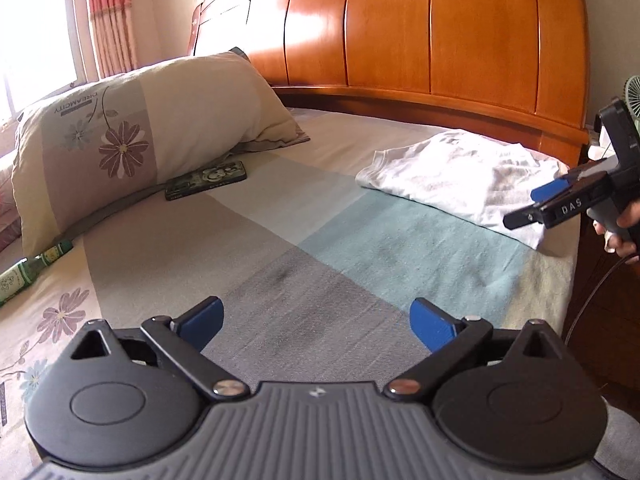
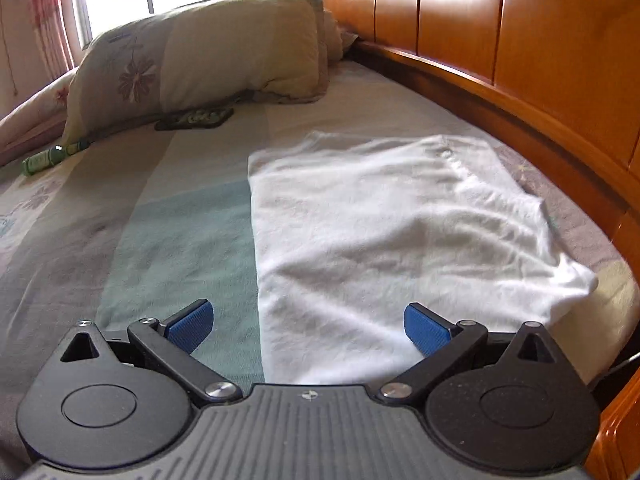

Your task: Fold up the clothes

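A folded white T-shirt (image 2: 392, 236) is lying flat on the bed (image 1: 280, 248) beside the wooden headboard (image 1: 420, 40). The left hand-held gripper (image 1: 316, 326) is hovering released over bare sheet; the right hand-held gripper (image 2: 308, 326) is gaping empty above the shirt's near edge.

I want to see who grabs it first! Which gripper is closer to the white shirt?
Right. The right gripper hangs open right over the white shirt; the left gripper is off over bare bedsheet.
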Demonstrator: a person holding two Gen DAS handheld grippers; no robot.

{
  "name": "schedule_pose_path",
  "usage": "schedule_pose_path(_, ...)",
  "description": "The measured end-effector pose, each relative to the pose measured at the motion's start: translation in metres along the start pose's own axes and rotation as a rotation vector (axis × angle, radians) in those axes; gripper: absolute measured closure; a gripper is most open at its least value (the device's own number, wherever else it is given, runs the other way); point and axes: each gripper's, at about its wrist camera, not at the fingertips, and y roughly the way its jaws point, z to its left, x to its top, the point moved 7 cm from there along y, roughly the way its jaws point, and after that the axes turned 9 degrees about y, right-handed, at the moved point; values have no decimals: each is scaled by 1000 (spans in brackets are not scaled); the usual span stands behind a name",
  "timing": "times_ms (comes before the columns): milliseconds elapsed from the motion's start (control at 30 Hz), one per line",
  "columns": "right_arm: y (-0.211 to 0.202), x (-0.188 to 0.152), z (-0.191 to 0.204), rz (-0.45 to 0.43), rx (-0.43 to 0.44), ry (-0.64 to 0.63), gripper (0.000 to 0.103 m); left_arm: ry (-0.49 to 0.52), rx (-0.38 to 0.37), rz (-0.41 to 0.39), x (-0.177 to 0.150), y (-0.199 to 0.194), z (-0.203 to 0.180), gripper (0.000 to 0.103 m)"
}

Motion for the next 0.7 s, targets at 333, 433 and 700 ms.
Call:
schedule_pose_path(333,8,91,-78,-201,10,246,0,-27,-4,9,9,3,-13,4)
schedule_pose_path(433,29,93,-104,-189,-64,293,0,-71,-29,19,14,8,-14,4)
schedule_pose_path(700,-11,56,-68,-178,10,291,0,-92,-51,35,17,13,-17,4)
